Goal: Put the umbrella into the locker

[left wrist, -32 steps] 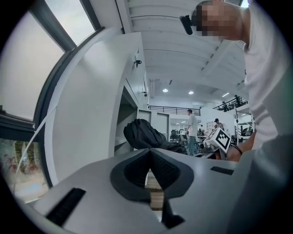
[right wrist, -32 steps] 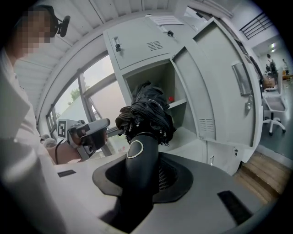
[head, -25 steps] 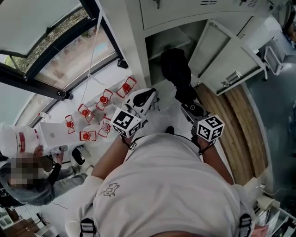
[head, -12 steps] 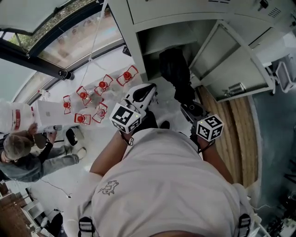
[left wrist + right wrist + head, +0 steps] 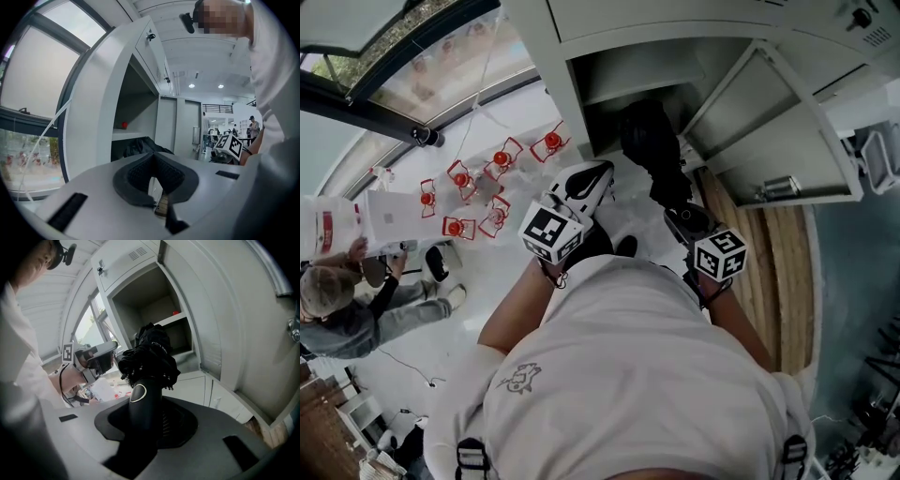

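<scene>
The right hand-held gripper [image 5: 146, 423] holds the umbrella [image 5: 149, 358] pointing toward the locker [image 5: 140, 303].

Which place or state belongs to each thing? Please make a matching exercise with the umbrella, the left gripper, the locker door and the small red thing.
Things:
1. umbrella
2. left gripper
3. locker door
4. small red thing

Places or states:
A. swung open
B. on a shelf inside the locker
C. empty
D. clamped in the right gripper

Pairs: 1-D, 2-C, 3-A, 4-B
</scene>
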Motion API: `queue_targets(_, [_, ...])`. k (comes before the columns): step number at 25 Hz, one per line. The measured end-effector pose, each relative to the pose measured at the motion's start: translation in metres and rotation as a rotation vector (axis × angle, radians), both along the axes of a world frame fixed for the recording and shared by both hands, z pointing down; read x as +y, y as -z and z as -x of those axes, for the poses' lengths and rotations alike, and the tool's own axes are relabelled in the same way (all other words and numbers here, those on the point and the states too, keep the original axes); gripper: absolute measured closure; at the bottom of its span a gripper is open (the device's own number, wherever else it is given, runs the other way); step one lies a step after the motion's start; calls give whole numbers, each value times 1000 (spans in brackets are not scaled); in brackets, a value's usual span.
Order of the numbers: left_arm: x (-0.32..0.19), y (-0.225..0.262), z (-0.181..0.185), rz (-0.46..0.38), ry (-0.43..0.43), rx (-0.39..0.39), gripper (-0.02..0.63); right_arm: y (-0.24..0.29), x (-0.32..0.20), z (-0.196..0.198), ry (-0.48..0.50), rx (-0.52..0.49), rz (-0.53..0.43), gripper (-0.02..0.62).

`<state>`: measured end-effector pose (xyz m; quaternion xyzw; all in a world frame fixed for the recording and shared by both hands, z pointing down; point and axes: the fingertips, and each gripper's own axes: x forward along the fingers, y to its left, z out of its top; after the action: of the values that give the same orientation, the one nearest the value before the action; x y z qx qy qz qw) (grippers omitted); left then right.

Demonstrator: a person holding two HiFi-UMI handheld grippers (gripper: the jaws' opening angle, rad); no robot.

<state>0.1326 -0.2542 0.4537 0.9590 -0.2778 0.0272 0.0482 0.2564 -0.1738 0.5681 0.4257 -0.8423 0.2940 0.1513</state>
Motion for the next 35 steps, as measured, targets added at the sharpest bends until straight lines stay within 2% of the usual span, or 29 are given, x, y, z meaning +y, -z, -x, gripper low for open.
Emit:
queue_targets(5, [-2,-6,-2,-1,1,-8,595,-22,-15,-5,18,37,46,456])
queue_targets(13, [-4,-15,4,15,21,-4,595,-32,-53,1,26,76,69,453])
queue_targets(35, [-22,-21,1,27,-2,-24,595,-35,-166,31,119,156,33,448])
